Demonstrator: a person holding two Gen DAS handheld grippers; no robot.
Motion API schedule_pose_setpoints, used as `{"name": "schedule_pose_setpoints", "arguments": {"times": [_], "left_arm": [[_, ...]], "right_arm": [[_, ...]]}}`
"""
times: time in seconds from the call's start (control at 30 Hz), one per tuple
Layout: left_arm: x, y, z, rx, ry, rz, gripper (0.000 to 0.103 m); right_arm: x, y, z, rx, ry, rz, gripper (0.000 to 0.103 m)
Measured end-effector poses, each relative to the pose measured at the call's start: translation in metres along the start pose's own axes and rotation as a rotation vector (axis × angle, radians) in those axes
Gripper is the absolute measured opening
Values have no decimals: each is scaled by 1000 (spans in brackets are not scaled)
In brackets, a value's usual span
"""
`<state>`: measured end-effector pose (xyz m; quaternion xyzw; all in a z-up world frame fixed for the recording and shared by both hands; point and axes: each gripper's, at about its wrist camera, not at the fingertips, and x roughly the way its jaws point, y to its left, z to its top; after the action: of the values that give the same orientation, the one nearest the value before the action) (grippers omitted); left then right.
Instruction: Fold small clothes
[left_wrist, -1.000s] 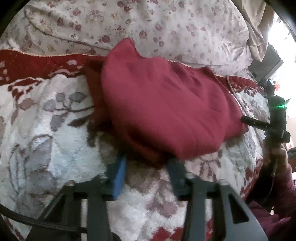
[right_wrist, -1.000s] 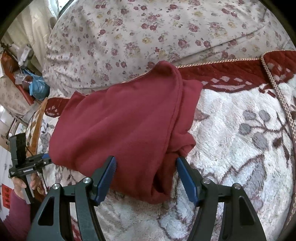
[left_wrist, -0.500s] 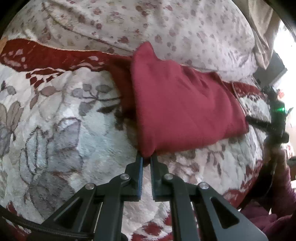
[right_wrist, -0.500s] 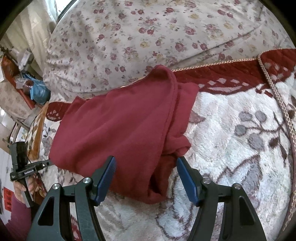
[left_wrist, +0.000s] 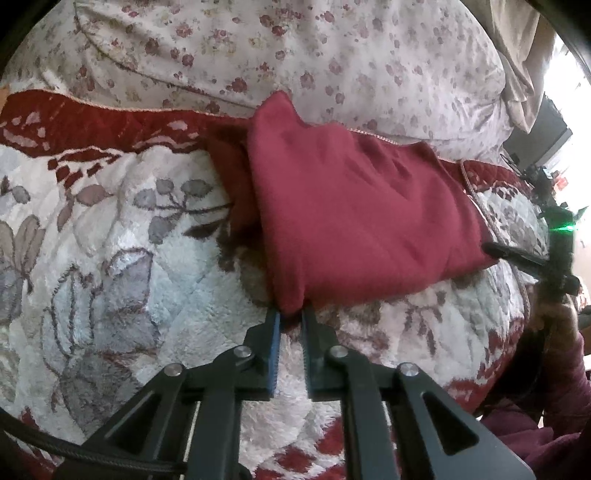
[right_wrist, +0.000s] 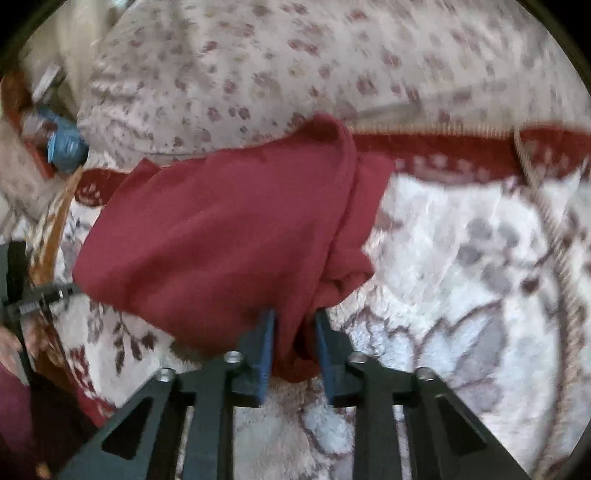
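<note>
A dark red garment (left_wrist: 354, 214) lies folded on a white and red floral blanket (left_wrist: 110, 258). In the left wrist view my left gripper (left_wrist: 291, 314) is shut on the garment's near corner. In the right wrist view the garment (right_wrist: 221, 240) fills the middle, and my right gripper (right_wrist: 293, 321) is closed on its bunched near edge, with cloth between the blue pads (right_wrist: 264, 343). The right gripper also shows at the far right of the left wrist view (left_wrist: 554, 254), and the left gripper at the far left of the right wrist view (right_wrist: 22, 291).
A floral pillow (left_wrist: 295, 55) lies behind the garment, also in the right wrist view (right_wrist: 295, 66). The blanket's braided cord edge (right_wrist: 546, 206) runs down the right. A blue bag (right_wrist: 64, 140) and clutter sit at the far left. The person's maroon sleeve (left_wrist: 546, 424) is at lower right.
The left gripper shut on the garment's near corner about half a second ago and still holds it. The right gripper moved in and closed from wide open onto the garment's bunched edge.
</note>
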<state>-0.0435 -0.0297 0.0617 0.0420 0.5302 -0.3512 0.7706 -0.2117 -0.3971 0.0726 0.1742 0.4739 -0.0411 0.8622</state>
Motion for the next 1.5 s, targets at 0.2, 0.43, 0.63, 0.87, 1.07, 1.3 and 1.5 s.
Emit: {"name": "schedule_pose_setpoints", "arguments": {"times": [0.2, 0.43, 0.63, 0.87, 1.07, 1.3, 1.5], "left_arm": [[-11, -1, 6, -12, -58, 39, 52], [-18, -6, 15, -2, -119, 140, 53], [-17, -12, 23, -13, -151, 167, 55], [-4, -26, 33, 5, -154, 207, 56], [11, -30, 39, 10, -131, 226, 59], [36, -23, 42, -30, -58, 258, 66], [33, -9, 47, -117, -79, 241, 70]], "right_arm": [[-1, -4, -11, -19, 26, -90, 6], [-23, -8, -14, 35, -23, -87, 7], [-34, 9, -2, 36, -91, -51, 42], [-5, 53, 22, -50, -62, -14, 52], [40, 83, 37, -89, -13, 18, 52], [73, 102, 40, -221, 30, -73, 53], [72, 101, 64, -196, -9, -63, 53]]}}
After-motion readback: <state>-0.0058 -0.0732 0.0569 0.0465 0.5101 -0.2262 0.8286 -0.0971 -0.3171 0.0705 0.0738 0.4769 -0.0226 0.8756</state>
